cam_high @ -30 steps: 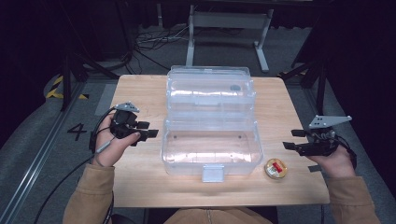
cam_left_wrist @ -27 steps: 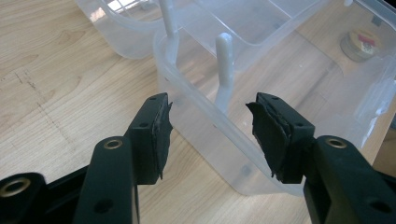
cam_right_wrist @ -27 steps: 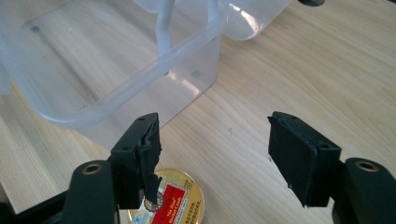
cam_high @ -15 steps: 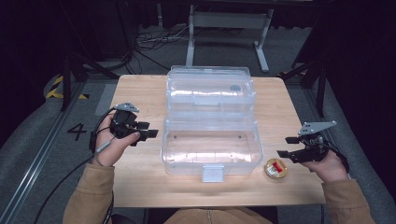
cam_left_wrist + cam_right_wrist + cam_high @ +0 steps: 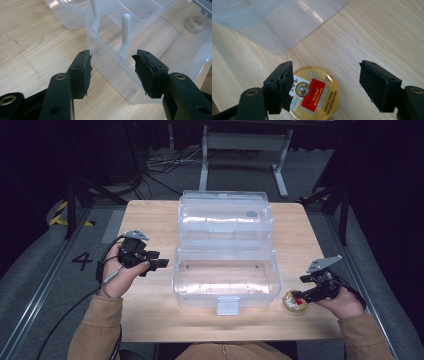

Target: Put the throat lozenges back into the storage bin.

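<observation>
A clear plastic box (image 5: 226, 277) stands open mid-table, its lid (image 5: 225, 215) laid back behind it. A small round tin (image 5: 295, 301) with a gold top and red label lies on the wood to the right of the box's front corner. My right gripper (image 5: 301, 289) hovers just over the tin (image 5: 314, 92). Its jaws have just been opening and stand apart, with the tin low between them and neither pad pressing on it. My left gripper (image 5: 162, 264) is open at the box's left wall (image 5: 110, 60), with nothing between its pads.
The wooden table (image 5: 150, 220) has bare wood to the left of and in front of the box. Dark floor, cables and a metal stand (image 5: 240, 150) lie beyond the far edge. The right table edge is close to my right hand.
My right gripper has come down and moved left toward the tin, with its jaws spread wider. The left gripper and the box have not moved.
</observation>
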A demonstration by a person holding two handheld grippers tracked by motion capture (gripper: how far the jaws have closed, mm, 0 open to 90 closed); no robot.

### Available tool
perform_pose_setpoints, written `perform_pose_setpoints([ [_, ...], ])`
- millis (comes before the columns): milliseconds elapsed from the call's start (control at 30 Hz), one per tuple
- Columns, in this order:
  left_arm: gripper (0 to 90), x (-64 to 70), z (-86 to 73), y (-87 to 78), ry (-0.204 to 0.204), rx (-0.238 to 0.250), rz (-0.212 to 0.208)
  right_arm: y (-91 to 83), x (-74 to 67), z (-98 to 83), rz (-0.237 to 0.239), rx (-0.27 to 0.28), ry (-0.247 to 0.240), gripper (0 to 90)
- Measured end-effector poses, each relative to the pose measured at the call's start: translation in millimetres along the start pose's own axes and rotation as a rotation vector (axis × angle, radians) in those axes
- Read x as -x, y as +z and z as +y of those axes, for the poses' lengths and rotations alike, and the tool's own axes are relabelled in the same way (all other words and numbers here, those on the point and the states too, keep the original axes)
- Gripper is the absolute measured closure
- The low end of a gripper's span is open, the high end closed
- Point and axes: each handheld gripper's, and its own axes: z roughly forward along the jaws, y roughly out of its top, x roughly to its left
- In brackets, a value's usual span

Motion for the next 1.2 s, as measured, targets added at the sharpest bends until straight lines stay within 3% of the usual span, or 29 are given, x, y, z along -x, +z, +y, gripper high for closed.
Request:
perform_pose_setpoints([
  [533, 47.1, -2.1, -1.1, 0.6, -0.012, -0.002, 0.004, 22.5, -9.5, -4.1, 0.022, -0.152, -0.026, 18.6],
  [900, 47.1, -2.6, -1.4, 0.9, -0.016, -0.001, 0.004, 27.0, -12.1, -4.5, 0.046, -0.181, -0.039, 16.7],
  [1200, 47.0, -3.9, -1.8, 1.2, -0.016, -0.006, 0.004, 38.6, -13.2, -5.8, 0.039, -0.259, -0.049, 15.2],
])
